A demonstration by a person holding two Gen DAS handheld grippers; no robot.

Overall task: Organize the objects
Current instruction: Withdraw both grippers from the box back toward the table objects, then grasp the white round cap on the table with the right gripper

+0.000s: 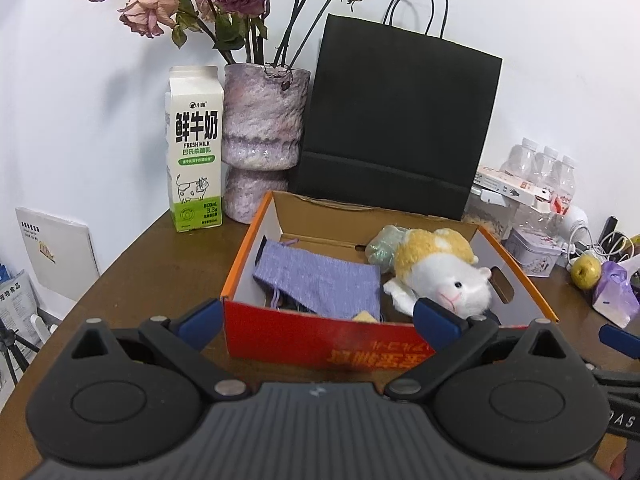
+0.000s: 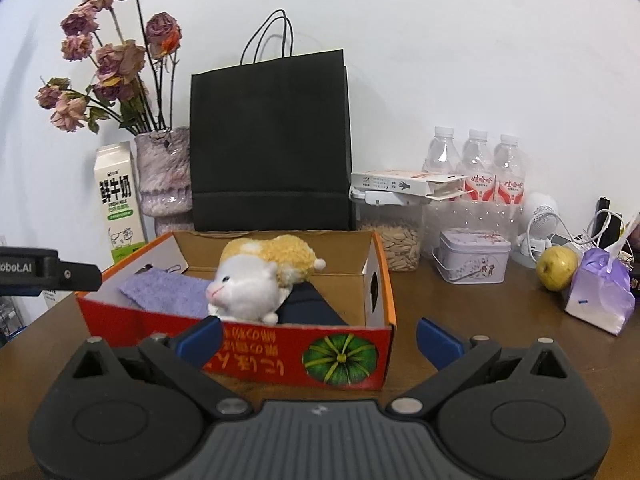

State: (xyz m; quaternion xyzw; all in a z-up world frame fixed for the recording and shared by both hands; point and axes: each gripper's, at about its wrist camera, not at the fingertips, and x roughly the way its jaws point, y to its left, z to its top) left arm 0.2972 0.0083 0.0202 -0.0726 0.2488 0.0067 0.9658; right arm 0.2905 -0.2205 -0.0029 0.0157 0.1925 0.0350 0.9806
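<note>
An open red and orange cardboard box [image 1: 280,332] [image 2: 256,344] stands on the brown table. Inside it lie a white and yellow plush hamster [image 1: 444,272] [image 2: 256,280], a purple knitted pouch [image 1: 320,280] [image 2: 168,290] and a dark item [image 2: 308,308]. My left gripper [image 1: 320,320] is open in front of the box's near wall, with nothing between its blue fingers. My right gripper [image 2: 320,340] is also open and empty, low before the box's front wall. A fingertip of the right gripper [image 1: 616,340] shows at the right edge of the left wrist view.
Behind the box stand a black paper bag [image 2: 272,140], a purple vase of dried roses [image 1: 260,136] and a milk carton [image 1: 194,148]. To the right are water bottles [image 2: 476,168], a seed container [image 2: 396,236], a lilac tin [image 2: 472,256], a green apple [image 2: 558,268] and a purple bag [image 2: 600,296].
</note>
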